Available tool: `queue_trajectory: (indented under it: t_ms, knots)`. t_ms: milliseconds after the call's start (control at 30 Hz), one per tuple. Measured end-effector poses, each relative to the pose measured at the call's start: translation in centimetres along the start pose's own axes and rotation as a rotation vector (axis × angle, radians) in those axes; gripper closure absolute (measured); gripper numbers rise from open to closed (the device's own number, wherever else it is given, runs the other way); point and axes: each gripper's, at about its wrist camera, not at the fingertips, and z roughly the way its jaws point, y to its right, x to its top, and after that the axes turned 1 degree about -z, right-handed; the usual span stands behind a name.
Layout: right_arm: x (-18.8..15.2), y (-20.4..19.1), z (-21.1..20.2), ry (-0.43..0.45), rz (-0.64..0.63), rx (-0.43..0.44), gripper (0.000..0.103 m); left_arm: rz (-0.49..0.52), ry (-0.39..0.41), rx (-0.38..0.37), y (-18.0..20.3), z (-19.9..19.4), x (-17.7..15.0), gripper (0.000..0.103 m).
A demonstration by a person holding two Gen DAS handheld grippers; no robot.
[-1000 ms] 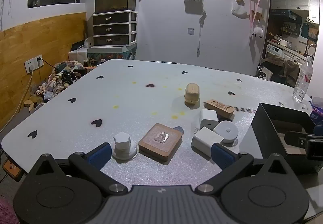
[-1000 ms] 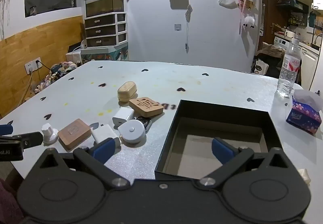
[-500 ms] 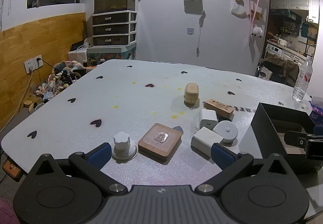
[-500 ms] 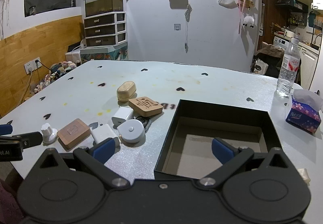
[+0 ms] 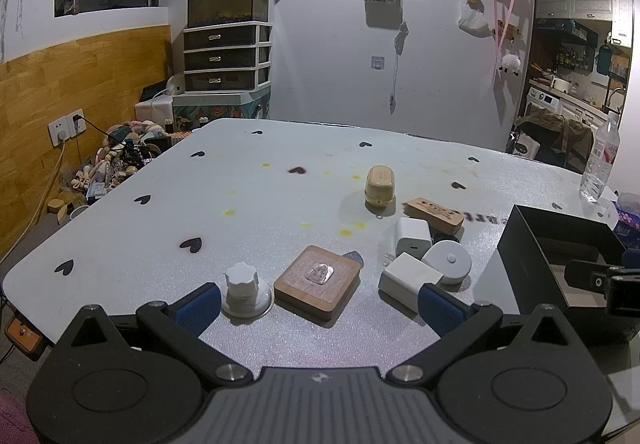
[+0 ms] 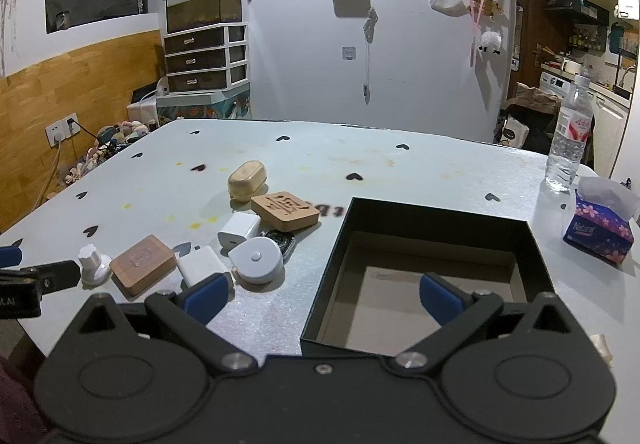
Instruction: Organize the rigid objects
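Nothing is packed yet: the black box (image 6: 432, 220) (near the bench's right edge) is empty, small things (image 5: 320, 280) sit beside it, both grippers' fingers (image 5: 198, 306) spread, holding nothing

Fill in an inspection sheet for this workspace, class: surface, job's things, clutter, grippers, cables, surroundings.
Surface: grey table with black heart marks and yellow stains.
Job's things: open black box, nothing in it; white knob, square wooden block, two white chargers, round white tape measure, carved wooden block, oval wooden case, grouped left of the box.
Clutter: water bottle, tissue pack.
Grippers: left gripper and right gripper both open, holding nothing.
Cables: one plugged into the wall socket.
Surroundings: drawer unit, fish tank.
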Motion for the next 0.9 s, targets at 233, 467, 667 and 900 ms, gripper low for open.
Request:
queue_trajectory:
  t_ms: [233,467,667,900]
  knots:
    - [0.01,0.03,0.01,-0.001,0.000,0.000,0.000,0.000,0.000,0.000,0.00,0.00,0.00,0.000]
    - [0.03,0.06,-0.02,-0.001,0.000,-0.001,0.000,0.000,0.001,0.000,0.00,0.00,0.00,0.000]
    - [0.06,0.10,-0.11,0.001,-0.001,0.000,0.000,0.000,0.002,-0.001,0.00,0.03,0.01,0.000]
    - [-0.13,0.27,-0.15,0.002,-0.001,-0.001,0.000,0.000,0.003,0.000,-0.01,0.03,0.01,0.000]
